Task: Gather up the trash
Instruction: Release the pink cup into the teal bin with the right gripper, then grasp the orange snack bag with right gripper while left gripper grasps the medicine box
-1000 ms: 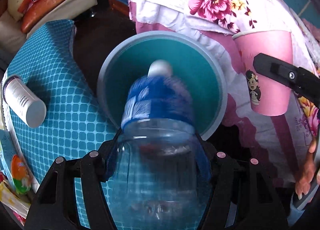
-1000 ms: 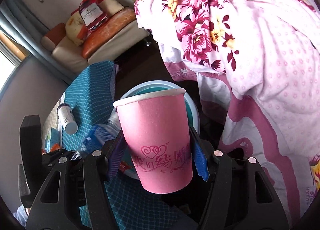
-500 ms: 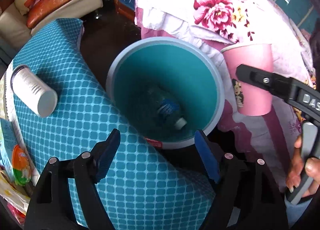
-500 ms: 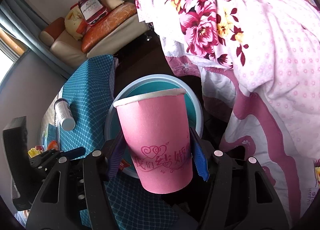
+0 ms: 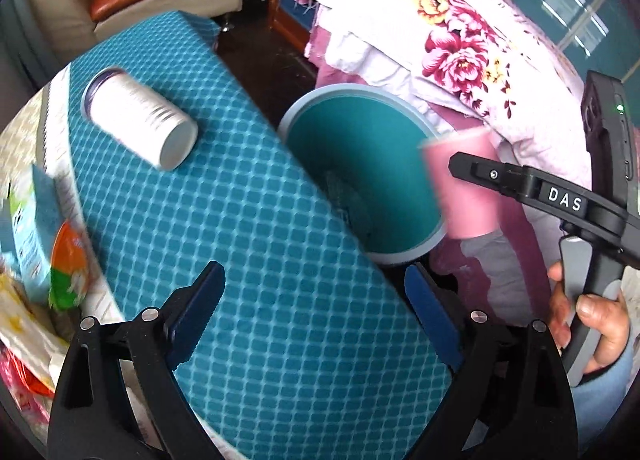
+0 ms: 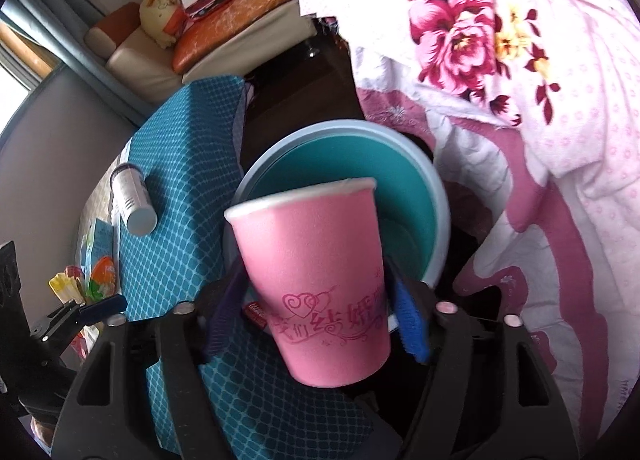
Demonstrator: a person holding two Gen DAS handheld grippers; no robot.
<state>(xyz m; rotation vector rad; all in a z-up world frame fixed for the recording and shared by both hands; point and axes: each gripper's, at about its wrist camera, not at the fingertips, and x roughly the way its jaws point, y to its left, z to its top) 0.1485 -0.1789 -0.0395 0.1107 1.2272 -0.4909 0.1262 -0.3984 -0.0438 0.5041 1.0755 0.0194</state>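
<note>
Now that your left gripper (image 5: 314, 314) has let the bottle drop into the bin (image 5: 416, 250), it hangs spread and empty over the blue table (image 5: 248, 227), so one piece is done. Your right gripper (image 6: 316, 318) pinches the pink cup (image 6: 316, 280) above the bin rim: drop it next. Farther left, the white can (image 5: 138, 117) lies on the table. The floral blanket (image 6: 500, 59) crowds the bin's far side.

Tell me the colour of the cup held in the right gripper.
The paper cup is pink with a white rim and darker pink hearts and lettering, clearest in the right wrist view.
</note>
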